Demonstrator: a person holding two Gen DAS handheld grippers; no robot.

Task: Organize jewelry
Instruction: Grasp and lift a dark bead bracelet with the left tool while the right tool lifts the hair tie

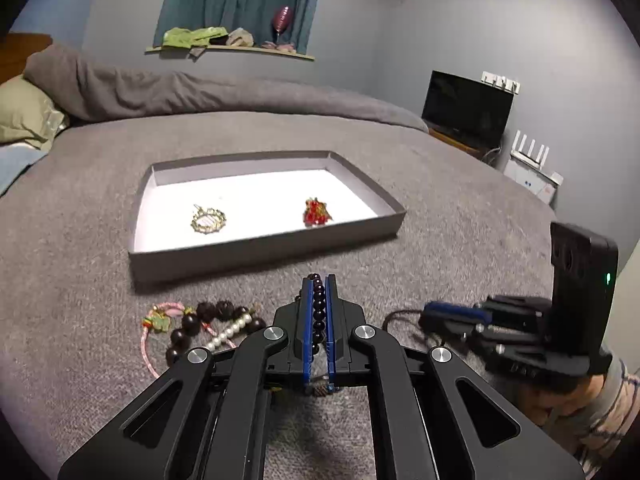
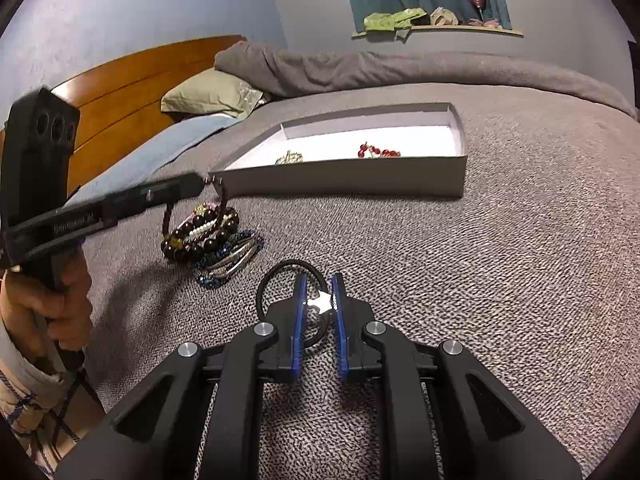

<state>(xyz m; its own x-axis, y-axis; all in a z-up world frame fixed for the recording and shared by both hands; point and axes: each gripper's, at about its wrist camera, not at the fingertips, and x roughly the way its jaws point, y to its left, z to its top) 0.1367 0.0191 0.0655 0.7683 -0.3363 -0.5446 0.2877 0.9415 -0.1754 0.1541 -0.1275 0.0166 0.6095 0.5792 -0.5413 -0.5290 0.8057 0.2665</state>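
the left gripper (image 1: 319,280) is clamped tight on a string of small dark purple beads (image 1: 319,308), which runs between its blue pads; in the right wrist view the string hangs from the tips above the pile; the right gripper (image 2: 319,280) is nearly closed on a black hair tie (image 2: 280,276) with a white star charm (image 2: 320,301) that sits between its blue pads; whether the pads press on the charm i cannot tell; the tie lies on the grey bed cover (image 2: 500,280); the pile of jewelry (image 2: 208,236) on the bed holds large dark brown beads, a white pearl strand, a pink cord, blue beads and silver bangles; it lies just in front of the grey box (image 1: 264,248); on the box's white floor lie a gold ornament (image 1: 208,219) at the left and a red bead piece (image 1: 317,212) at the right, well apart; the lettering on the left gripper's side is too blurred to read.
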